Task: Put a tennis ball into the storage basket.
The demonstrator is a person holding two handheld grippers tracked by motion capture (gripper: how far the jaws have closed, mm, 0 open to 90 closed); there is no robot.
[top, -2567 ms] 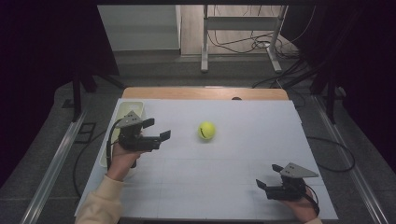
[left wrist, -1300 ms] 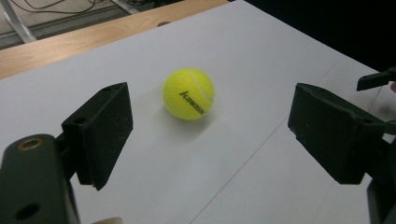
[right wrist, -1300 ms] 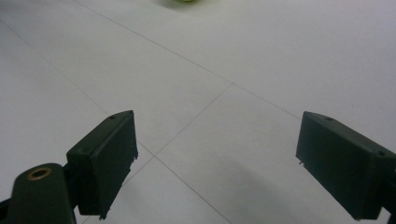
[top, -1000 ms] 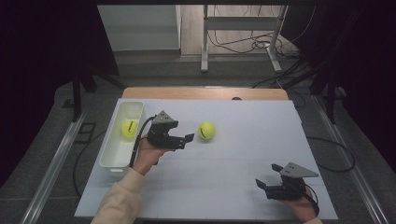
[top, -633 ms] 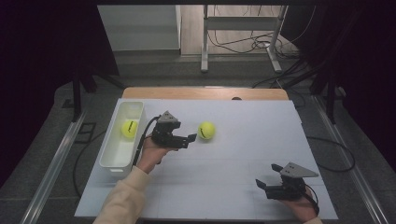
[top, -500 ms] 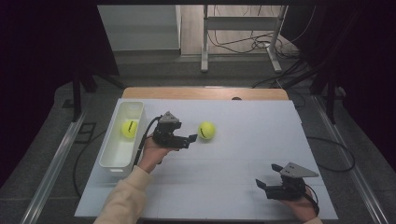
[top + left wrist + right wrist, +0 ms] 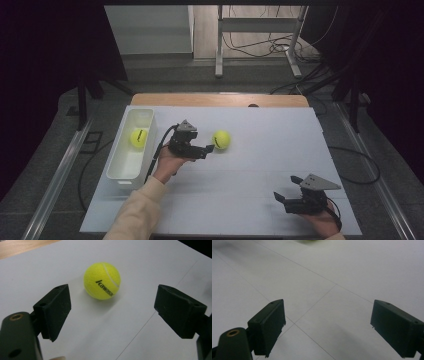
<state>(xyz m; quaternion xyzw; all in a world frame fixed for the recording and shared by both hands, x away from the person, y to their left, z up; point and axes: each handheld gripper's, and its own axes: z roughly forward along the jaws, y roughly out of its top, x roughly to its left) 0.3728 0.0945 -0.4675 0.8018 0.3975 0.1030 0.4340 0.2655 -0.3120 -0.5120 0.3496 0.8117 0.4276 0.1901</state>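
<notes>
Tennis ball [image 7: 102, 280] lettering (left gripper view), second ball [image 7: 138, 137] in bin [image 7: 121, 172] overhead

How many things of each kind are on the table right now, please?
Yellow tennis balls: 2, one in the bin, one loose on the table
White bin: 1
Total: 3

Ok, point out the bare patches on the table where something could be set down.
The widest bare stretch lies between the loose tennis ball and the right gripper, running to the table's far right corner. The near-left strip below the white bin is free too. It is crowded around the bin and the left gripper.
</notes>
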